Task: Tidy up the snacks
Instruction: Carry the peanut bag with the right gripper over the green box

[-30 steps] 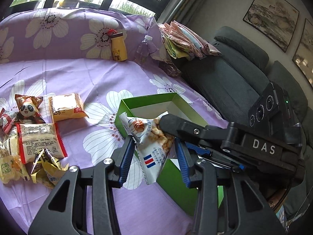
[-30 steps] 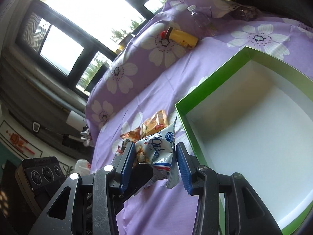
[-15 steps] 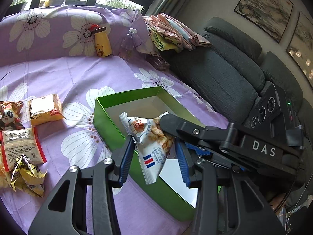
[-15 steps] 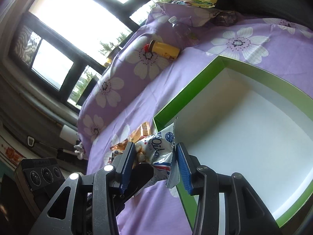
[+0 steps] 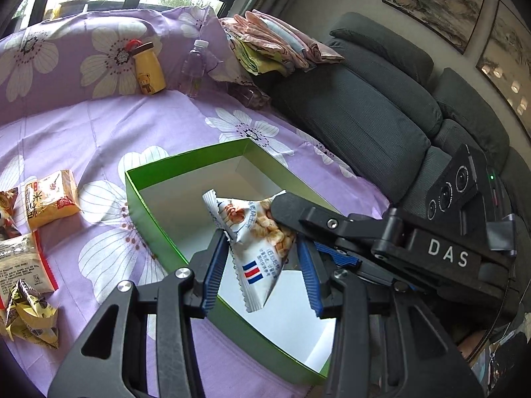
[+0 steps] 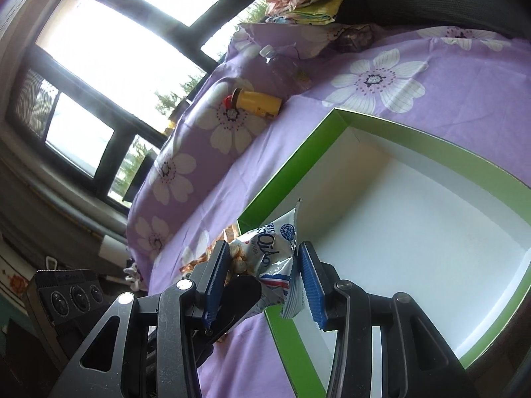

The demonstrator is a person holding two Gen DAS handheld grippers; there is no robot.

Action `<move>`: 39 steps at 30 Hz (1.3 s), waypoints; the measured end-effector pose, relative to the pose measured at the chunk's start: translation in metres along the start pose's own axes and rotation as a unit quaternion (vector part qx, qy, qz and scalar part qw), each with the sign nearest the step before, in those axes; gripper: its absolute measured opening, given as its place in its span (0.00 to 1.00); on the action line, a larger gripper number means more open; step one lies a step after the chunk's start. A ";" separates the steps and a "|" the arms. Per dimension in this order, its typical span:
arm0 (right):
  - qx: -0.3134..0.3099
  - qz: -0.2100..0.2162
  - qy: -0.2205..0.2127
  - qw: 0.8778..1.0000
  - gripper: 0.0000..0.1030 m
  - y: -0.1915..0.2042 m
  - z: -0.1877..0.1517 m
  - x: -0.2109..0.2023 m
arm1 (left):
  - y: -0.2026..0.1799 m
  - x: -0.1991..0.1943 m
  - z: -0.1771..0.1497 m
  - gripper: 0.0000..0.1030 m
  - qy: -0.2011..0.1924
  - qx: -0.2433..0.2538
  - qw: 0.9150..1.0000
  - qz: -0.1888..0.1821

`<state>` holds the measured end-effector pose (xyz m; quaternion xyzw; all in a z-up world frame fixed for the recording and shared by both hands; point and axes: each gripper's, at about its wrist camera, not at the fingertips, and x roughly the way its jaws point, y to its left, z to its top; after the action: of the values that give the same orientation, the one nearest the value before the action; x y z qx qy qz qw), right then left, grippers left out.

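A white snack bag with a red, white and blue mark hangs over the near left part of the empty green box, which has a white inside. My left gripper is shut on the bag, its blue pads on either side. In the left wrist view the right gripper reaches in from the right, one black finger on the bag's top. In the right wrist view the same snack bag sits pinched in my right gripper above the corner of the green box. A finger of the left gripper shows below left.
Loose snacks lie on the purple flowered cloth left of the box: a yellow packet, a red-edged packet and a crumpled wrapper. A yellow bottle, a water bottle and folded cloths stand behind. A grey sofa rises on the right.
Both grippers have carried the bag sideways from beside the box's left wall to above its inside. The loose snacks have slid toward the left edge of the left wrist view.
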<state>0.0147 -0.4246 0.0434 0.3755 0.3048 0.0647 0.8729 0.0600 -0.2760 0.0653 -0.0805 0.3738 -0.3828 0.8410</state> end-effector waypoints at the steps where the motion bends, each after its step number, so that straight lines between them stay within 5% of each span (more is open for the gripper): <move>1: 0.003 0.001 -0.003 1.000 0.44 -0.002 0.001 -0.002 | -0.002 0.001 0.001 0.40 0.001 0.003 1.000 -0.001; 39: 0.071 -0.065 -0.009 0.995 0.44 -0.040 0.007 -0.005 | -0.010 0.052 -0.004 0.41 0.059 0.006 0.998 -0.029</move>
<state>0.0096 -0.4589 0.0216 0.4164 0.3239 -0.0171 0.8494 0.0736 -0.3185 0.0372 -0.0636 0.4181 -0.4130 0.8066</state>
